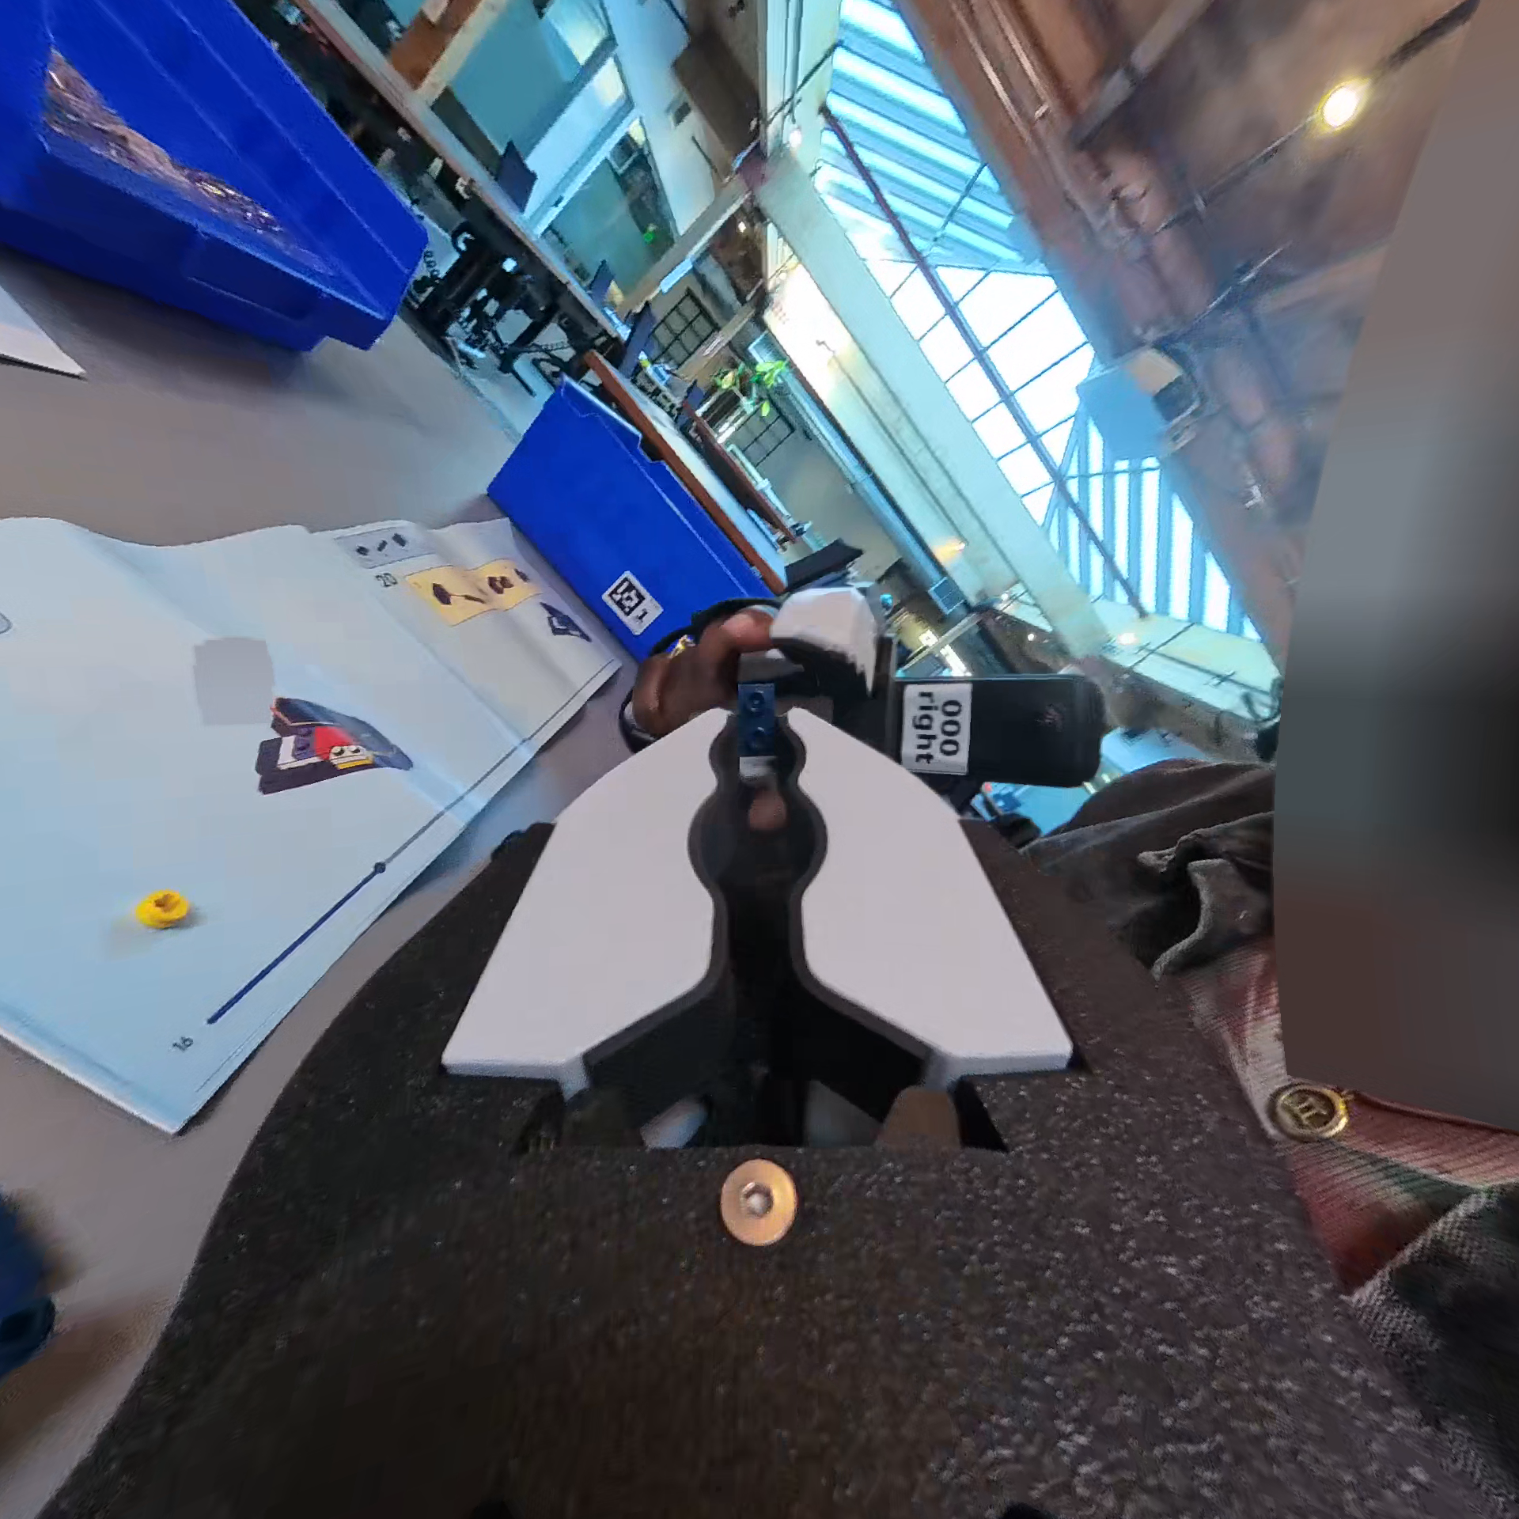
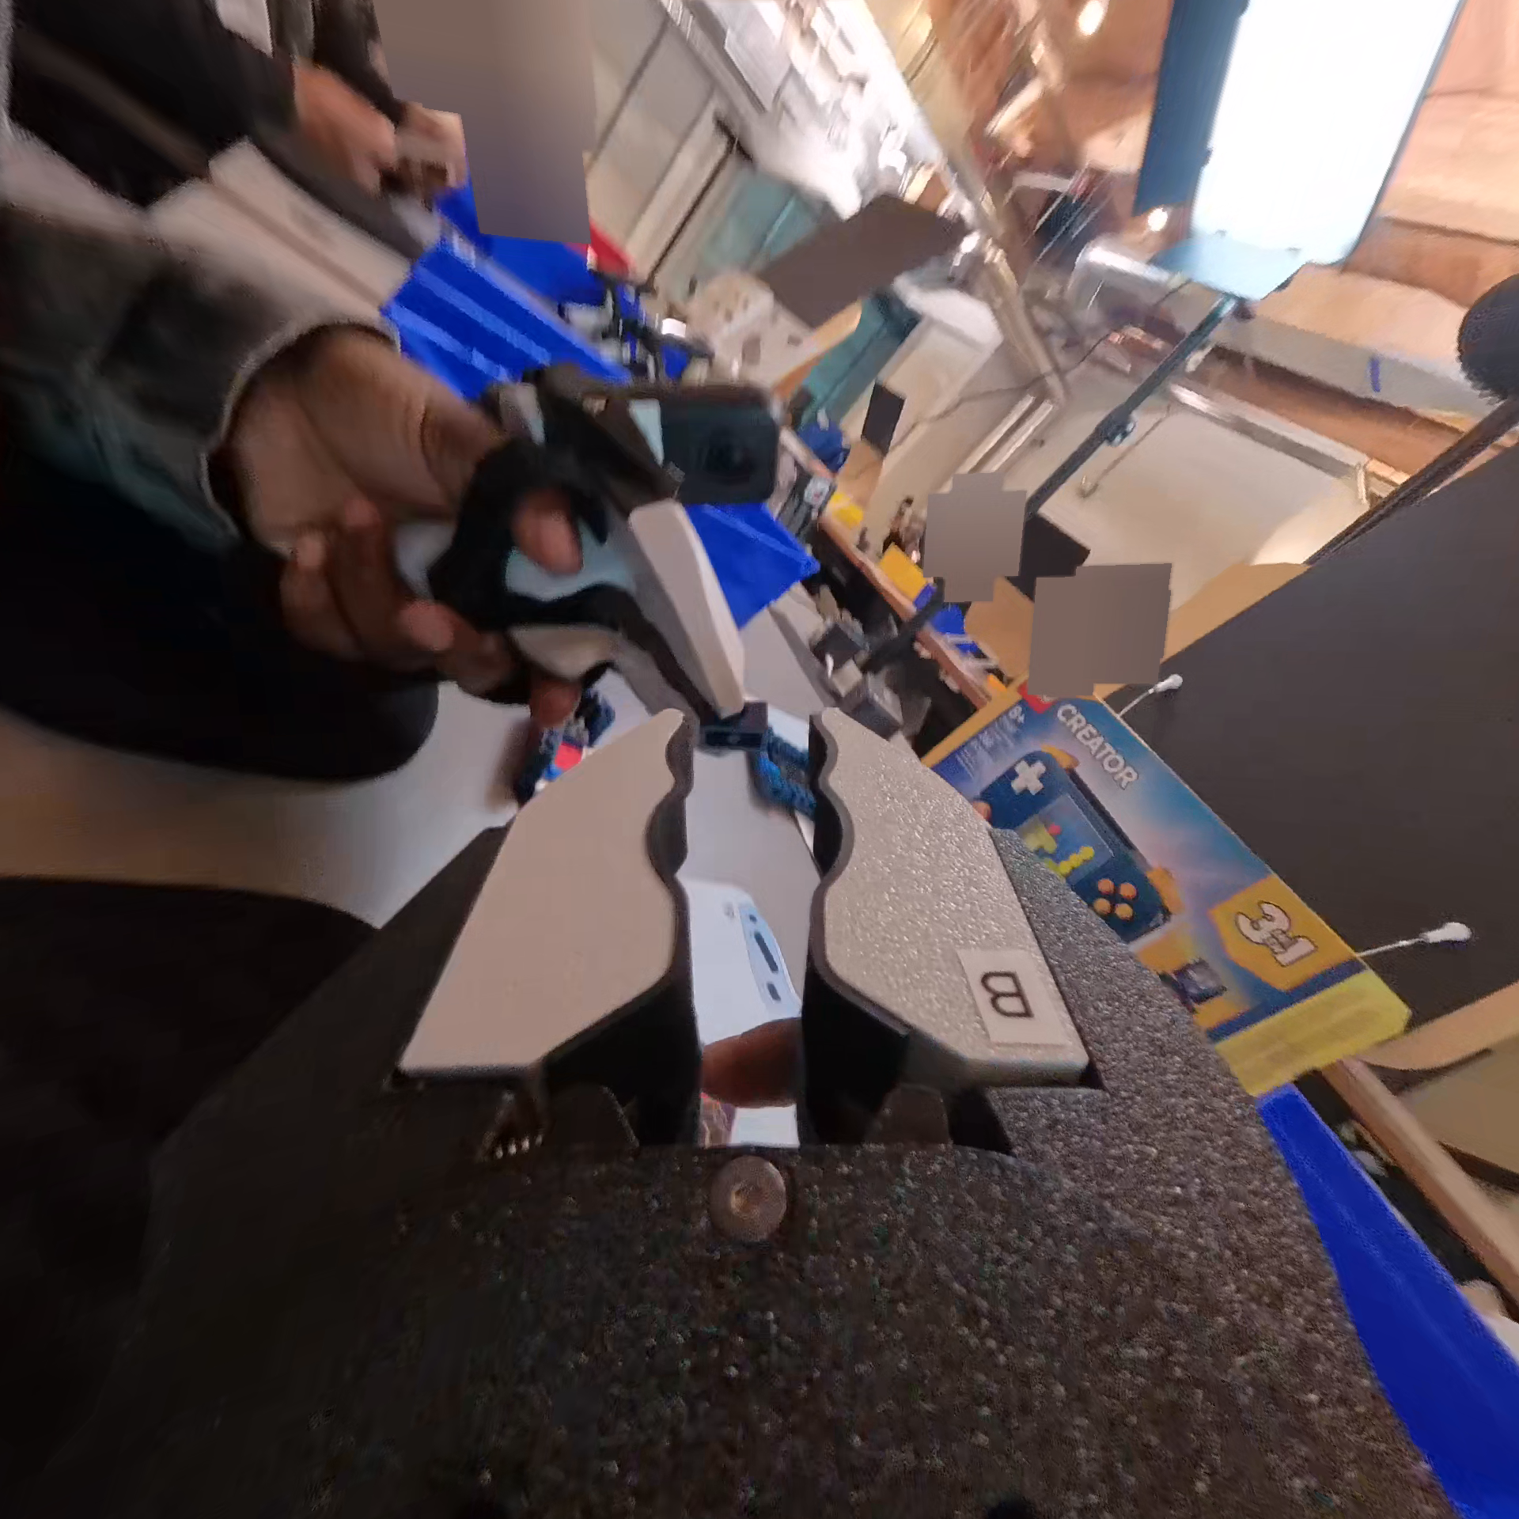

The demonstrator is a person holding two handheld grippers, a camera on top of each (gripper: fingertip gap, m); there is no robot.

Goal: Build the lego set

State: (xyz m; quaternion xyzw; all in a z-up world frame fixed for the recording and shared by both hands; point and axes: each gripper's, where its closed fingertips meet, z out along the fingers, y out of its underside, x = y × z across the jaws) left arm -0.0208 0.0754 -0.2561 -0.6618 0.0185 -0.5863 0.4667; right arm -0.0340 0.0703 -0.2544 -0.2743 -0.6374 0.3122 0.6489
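Left hand-held gripper [image 1: 758, 731] clamped on a small dark-blue brick plate [image 1: 757, 722], raised above the bench [image 1: 205, 444]. Right hand-held gripper [image 2: 750, 756] jaws apart, bare, just short of that plate [image 2: 734, 731]. Only left view shows booklet [image 1: 247, 740], yellow stud [image 1: 164, 910]; only right shows toy box [image 2: 1151, 871].

Daylight pours through a large window wall [image 1: 1027, 345] in the left wrist view, blown out to white-blue glare, and a ceiling lamp [image 1: 1340, 105] flares. That view is fairly sharp, with strong wide-angle bending at its edges. The right wrist view is smeared by motion blur, the hand [image 2: 362, 526] softest, and a bright screen [image 2: 1315, 107] is overexposed
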